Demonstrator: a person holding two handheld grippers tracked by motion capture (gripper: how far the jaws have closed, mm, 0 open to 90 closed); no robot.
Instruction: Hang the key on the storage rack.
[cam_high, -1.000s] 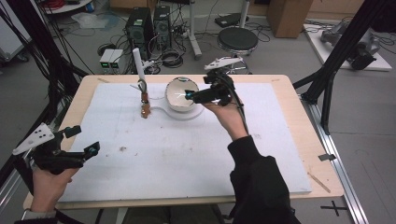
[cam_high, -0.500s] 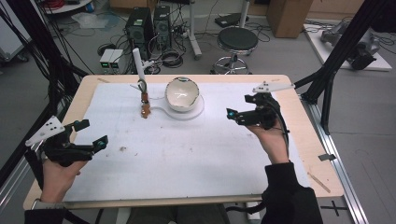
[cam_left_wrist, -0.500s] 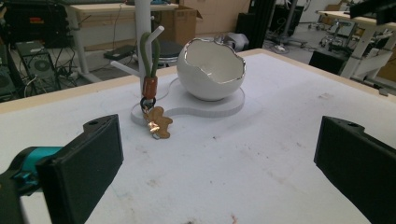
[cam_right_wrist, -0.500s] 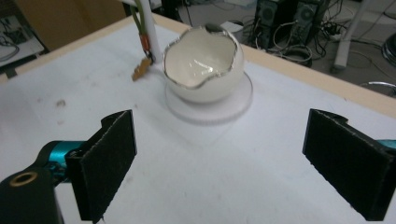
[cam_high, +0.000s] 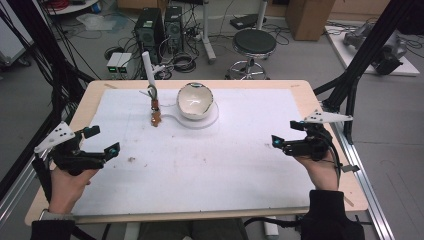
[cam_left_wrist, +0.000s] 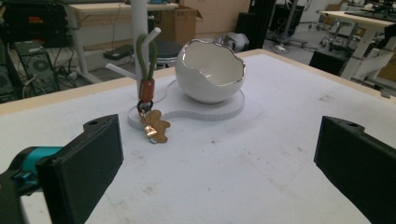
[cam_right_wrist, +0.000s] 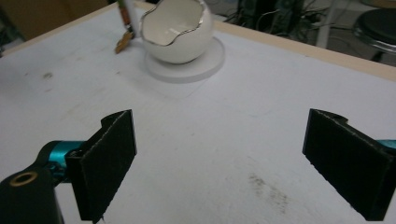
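Note:
A white egg-shaped bowl with a jagged silver rim stands on a flat white base at the table's far middle. Left of it a white peg stand carries a green loop with an orange bead and a gold charm that rests on the table. My left gripper is open at the near left, its jaws wide apart over bare mat. My right gripper is open near the right edge with nothing between its jaws.
A white mat covers the wooden table. Small brown smudges mark the mat near the left gripper. Behind the table are a stool, computer cases and cables on the floor. Black frame struts stand at both sides.
My right gripper has drawn back from the bowl to the table's right edge, nearer the person. My left gripper has shifted slightly inward. Bowl and keychain have stayed put.

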